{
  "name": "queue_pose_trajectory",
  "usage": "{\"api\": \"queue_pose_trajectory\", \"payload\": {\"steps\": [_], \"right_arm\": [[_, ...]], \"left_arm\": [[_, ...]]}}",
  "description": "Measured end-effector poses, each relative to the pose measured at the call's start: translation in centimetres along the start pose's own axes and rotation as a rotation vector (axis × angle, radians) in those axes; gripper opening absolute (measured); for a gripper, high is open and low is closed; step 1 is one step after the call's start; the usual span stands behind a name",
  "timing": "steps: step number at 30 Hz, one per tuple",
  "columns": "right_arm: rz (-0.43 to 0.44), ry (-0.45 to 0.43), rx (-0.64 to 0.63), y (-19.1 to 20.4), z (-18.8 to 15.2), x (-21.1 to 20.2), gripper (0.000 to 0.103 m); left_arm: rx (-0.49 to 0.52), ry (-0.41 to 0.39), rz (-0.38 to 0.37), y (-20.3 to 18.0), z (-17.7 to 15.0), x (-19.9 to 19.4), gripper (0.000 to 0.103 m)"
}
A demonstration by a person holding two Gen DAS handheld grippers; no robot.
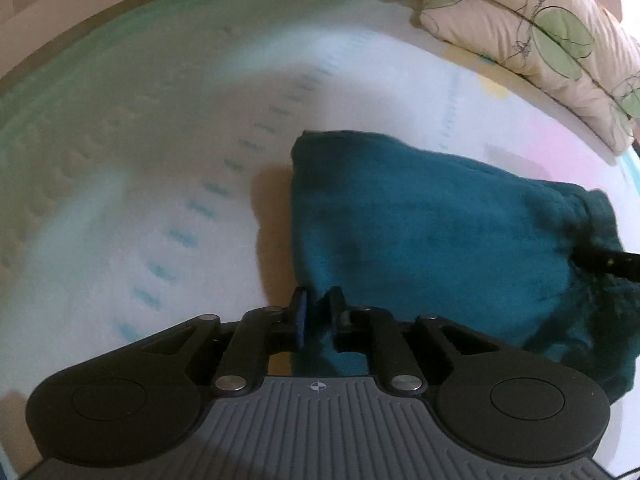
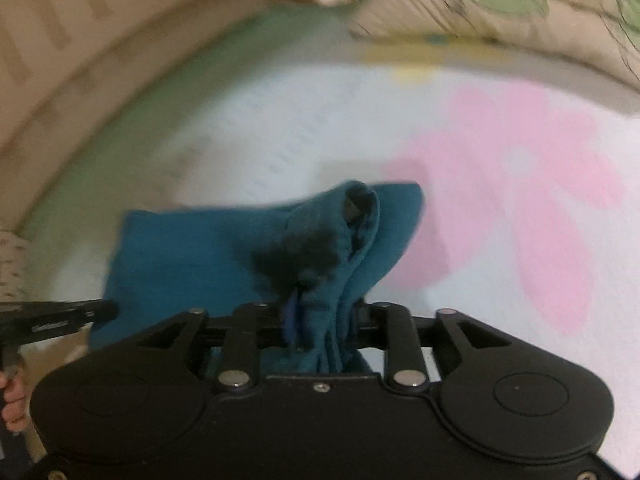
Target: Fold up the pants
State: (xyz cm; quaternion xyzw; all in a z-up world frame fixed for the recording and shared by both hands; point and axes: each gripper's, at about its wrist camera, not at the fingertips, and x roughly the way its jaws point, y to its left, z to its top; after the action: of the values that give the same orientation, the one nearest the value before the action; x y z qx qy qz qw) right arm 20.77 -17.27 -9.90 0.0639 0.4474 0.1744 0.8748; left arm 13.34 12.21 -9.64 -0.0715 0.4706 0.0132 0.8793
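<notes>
Teal pants (image 1: 420,232) lie folded on a pale bedsheet (image 1: 160,160), and every place here is told from them. The left gripper (image 1: 318,312) stands at their near left edge, its two fingers close together with a strip of teal cloth pinched between them. At their right end the left wrist view catches only the dark tip of the other tool poking into bunched fabric. A cream quilt with green leaves (image 1: 540,32) is heaped beyond the pants, to their far right.

From the right wrist, the right gripper (image 2: 320,320) has a thick bunch of the pants' layers gathered between its fingers; blur hides whether the pads press. This view alone shows pink patches (image 2: 520,184) on the sheet right of the pants, a wooden slatted bed frame (image 2: 80,40) to their far left, and a person's fingers (image 2: 14,400) on the left tool's handle.
</notes>
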Motion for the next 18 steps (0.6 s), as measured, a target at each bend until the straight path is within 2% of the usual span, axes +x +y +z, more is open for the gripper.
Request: {"api": "queue_pose_trajectory", "payload": {"steps": [3, 6, 10, 13, 14, 15, 18], "right_arm": [[-0.013, -0.002, 0.029, -1.3, -0.4, -0.6, 0.047], [-0.028, -0.022, 0.039, -1.7, -0.9, -2.2, 0.047], [-0.076, -0.142, 0.006, 0.3, -2.4, -6.2, 0.048], [-0.061, -0.191, -0.054, 2.6, -4.0, -8.0, 0.04], [-0.043, -0.187, -0.077, 3.4, -4.5, -8.3, 0.031], [-0.032, -0.173, -0.103, 4.2, -5.2, -8.3, 0.026], [-0.063, -0.108, -0.169, 6.1, -7.2, -7.4, 0.026]], "left_arm": [[-0.012, -0.011, 0.004, 0.2, -0.1, -1.0, 0.015], [-0.039, -0.056, 0.05, 0.6, -0.4, -3.2, 0.015], [-0.048, -0.116, 0.034, -0.6, -1.4, -5.8, 0.015], [-0.029, -0.128, 0.014, -2.1, -2.8, -6.7, 0.015], [-0.019, -0.118, 0.01, -2.5, -3.0, -6.5, 0.015], [-0.009, -0.1, 0.007, -3.1, -3.5, -6.1, 0.015], [0.001, -0.031, -0.009, -4.1, -5.0, -4.8, 0.015]]}}
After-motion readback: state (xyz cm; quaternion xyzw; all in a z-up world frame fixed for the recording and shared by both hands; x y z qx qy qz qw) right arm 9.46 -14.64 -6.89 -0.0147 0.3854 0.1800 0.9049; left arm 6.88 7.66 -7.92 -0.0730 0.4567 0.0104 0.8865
